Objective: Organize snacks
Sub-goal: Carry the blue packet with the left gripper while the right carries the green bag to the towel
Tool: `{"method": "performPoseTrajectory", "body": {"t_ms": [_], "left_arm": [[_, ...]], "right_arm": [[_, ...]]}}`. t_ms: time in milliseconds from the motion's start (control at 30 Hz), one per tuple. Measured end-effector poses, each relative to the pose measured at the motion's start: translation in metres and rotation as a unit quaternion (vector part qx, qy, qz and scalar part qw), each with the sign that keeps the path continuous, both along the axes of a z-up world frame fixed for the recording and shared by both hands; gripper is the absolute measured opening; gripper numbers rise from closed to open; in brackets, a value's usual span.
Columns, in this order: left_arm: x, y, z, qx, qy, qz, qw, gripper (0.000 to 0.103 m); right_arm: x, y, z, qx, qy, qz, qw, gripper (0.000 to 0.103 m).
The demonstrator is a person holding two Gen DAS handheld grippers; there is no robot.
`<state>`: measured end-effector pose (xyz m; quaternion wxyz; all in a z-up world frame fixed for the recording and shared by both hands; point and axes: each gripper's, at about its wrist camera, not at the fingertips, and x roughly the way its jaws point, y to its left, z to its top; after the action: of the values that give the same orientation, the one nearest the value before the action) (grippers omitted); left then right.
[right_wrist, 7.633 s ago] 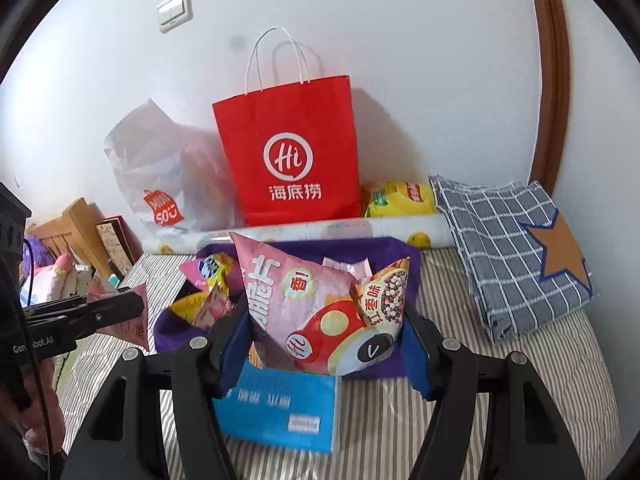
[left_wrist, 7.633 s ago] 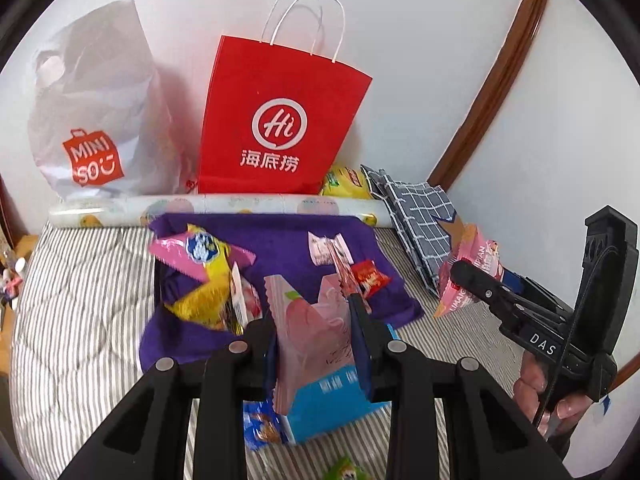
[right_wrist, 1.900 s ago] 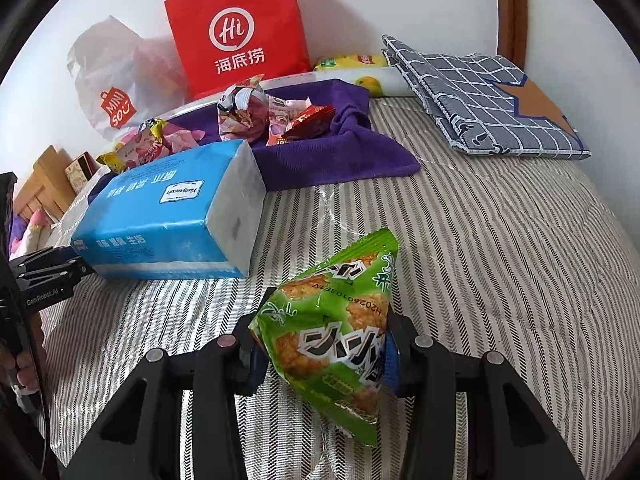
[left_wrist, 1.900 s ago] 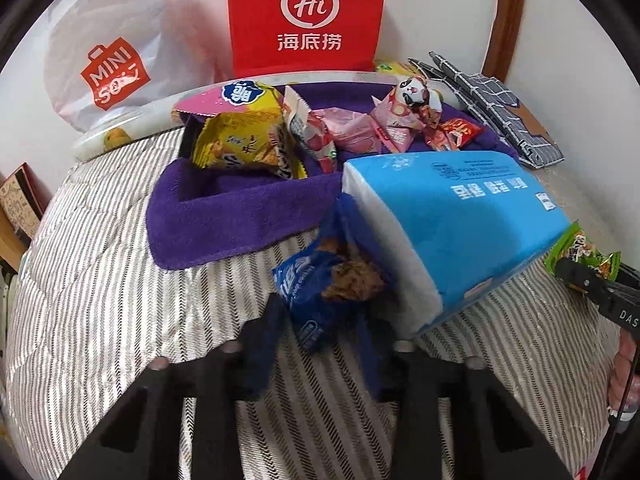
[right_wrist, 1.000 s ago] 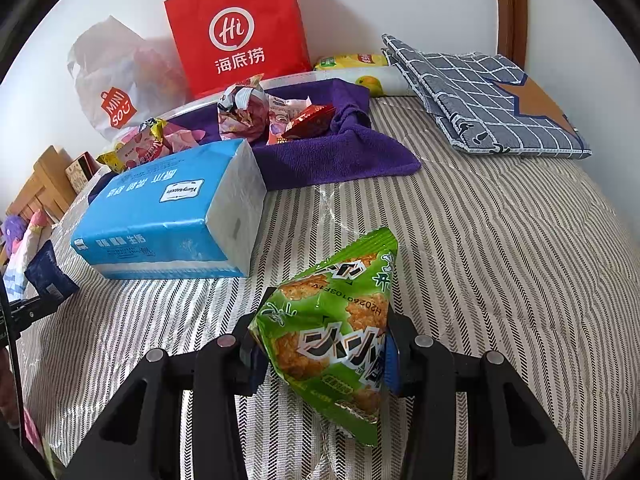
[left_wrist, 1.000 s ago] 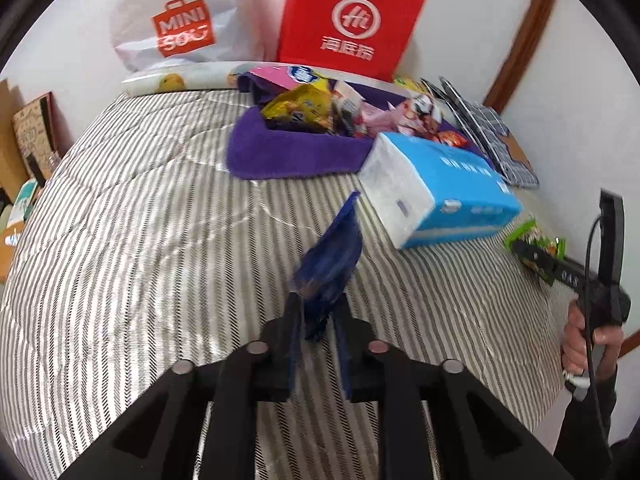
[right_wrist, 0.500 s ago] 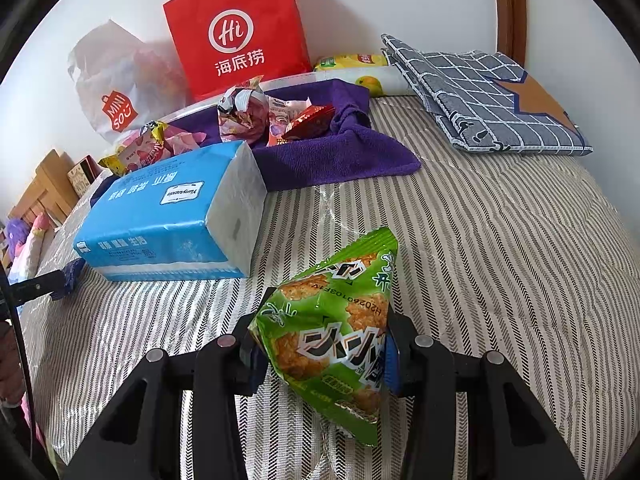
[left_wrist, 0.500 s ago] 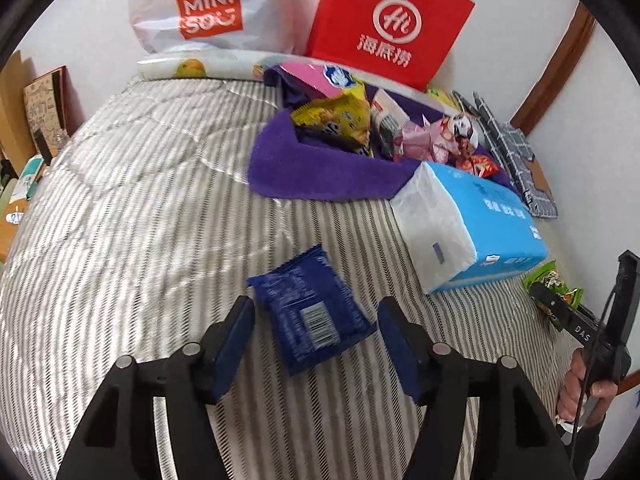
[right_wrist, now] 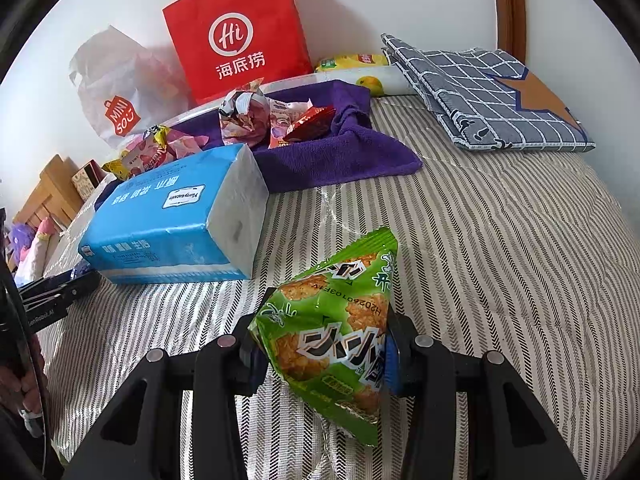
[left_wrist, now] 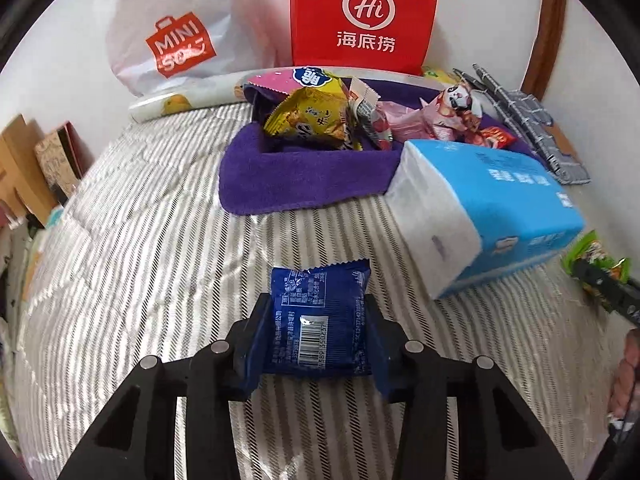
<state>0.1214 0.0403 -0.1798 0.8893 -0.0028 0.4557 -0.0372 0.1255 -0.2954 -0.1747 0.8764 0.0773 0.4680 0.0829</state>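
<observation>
A dark blue snack packet lies flat on the striped bed, barcode up. My left gripper has its jaws around the packet's two sides; whether they press it I cannot tell. My right gripper is shut on a green rice-cracker packet and holds it low over the bed. That packet also shows at the right edge of the left wrist view. Several snack packets are piled on a purple towel at the back.
A blue tissue pack lies between the two grippers, against the towel. A red paper bag and a white plastic bag stand at the wall. A folded checked cloth lies at the back right. Boxes sit off the bed's left edge.
The left gripper let the blue packet fall flat on the bed, opened wide, and has now come down around it and narrowed. The right gripper has held still with the green packet.
</observation>
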Motion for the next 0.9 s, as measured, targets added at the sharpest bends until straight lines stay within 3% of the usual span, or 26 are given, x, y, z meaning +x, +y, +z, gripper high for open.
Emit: {"method": "performPoseTrajectory", "body": {"t_ms": [200,333,667,900], "left_arm": [[-0.009,0.005,0.007,-0.044,0.008,-0.011,0.9989,0.041],[-0.017,0.001,0.013,-0.068,0.012,-0.027,0.9973,0.041],[-0.026,-0.020,0.040,-0.104,0.000,-0.063,0.9926,0.041],[-0.018,-0.035,0.064,-0.105,-0.020,-0.079,0.9911,0.041]], "right_arm": [[-0.005,0.008,0.006,-0.020,-0.016,0.016,1.000,0.044],[-0.013,0.007,0.017,0.005,-0.016,0.019,1.000,0.044],[-0.023,0.028,0.062,-0.008,-0.052,0.049,0.997,0.044],[-0.012,0.043,0.089,-0.015,-0.074,0.064,0.995,0.044]]}}
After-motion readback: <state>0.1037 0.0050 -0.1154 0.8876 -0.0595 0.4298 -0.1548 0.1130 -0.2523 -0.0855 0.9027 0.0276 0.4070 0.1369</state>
